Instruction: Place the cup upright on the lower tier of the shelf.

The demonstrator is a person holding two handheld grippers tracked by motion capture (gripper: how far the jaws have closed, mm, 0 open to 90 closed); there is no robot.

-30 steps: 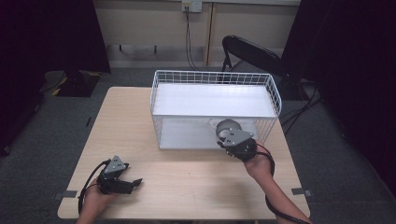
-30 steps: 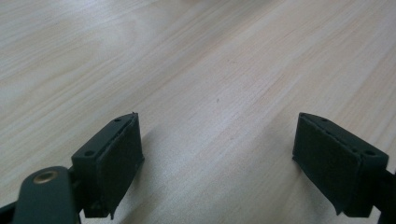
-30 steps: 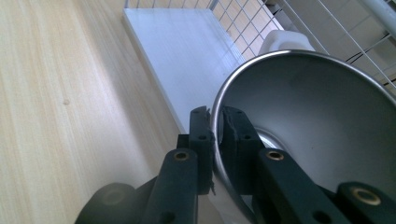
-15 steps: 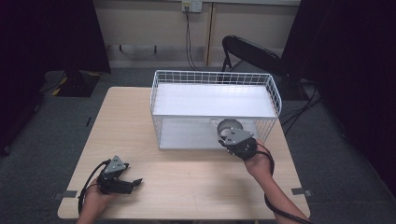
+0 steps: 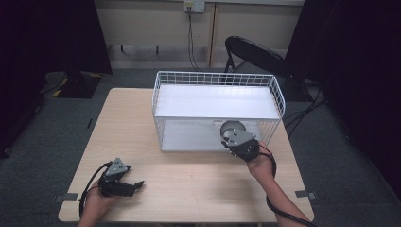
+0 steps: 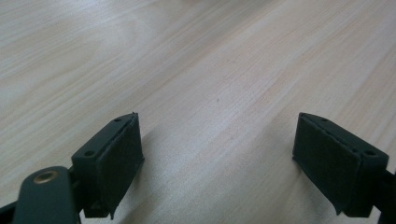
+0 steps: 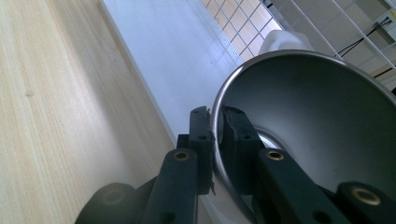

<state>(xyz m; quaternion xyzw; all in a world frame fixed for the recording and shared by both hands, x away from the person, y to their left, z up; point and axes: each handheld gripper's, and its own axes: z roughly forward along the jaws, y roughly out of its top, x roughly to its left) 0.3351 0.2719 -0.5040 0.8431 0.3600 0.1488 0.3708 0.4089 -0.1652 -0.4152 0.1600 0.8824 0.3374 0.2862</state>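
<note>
A shiny steel bowl [image 7: 322,116] is pinched by its rim between the jaws of my right gripper [image 7: 215,122]. From above, the bowl [image 5: 232,127] sits at the front wall of the white wire basket [image 5: 163,90], with the right gripper [image 5: 235,138] just below it. The basket stands on a white board [image 7: 154,51] on the wooden table [image 5: 189,184]. Down at the table's front left, my left gripper [image 5: 138,183] rests low with its jaws wide apart. In the left gripper view, bare wood lies between its pads [image 6: 119,158].
A black chair [image 5: 255,54] stands behind the basket, beyond the table's far edge. Cables run on the floor at the right and from a wall socket [image 5: 194,5]. Grey carpet surrounds the table.
The right gripper has carried the bowl slightly to the right and a little toward the basket's front wall. The left gripper has stayed put.
</note>
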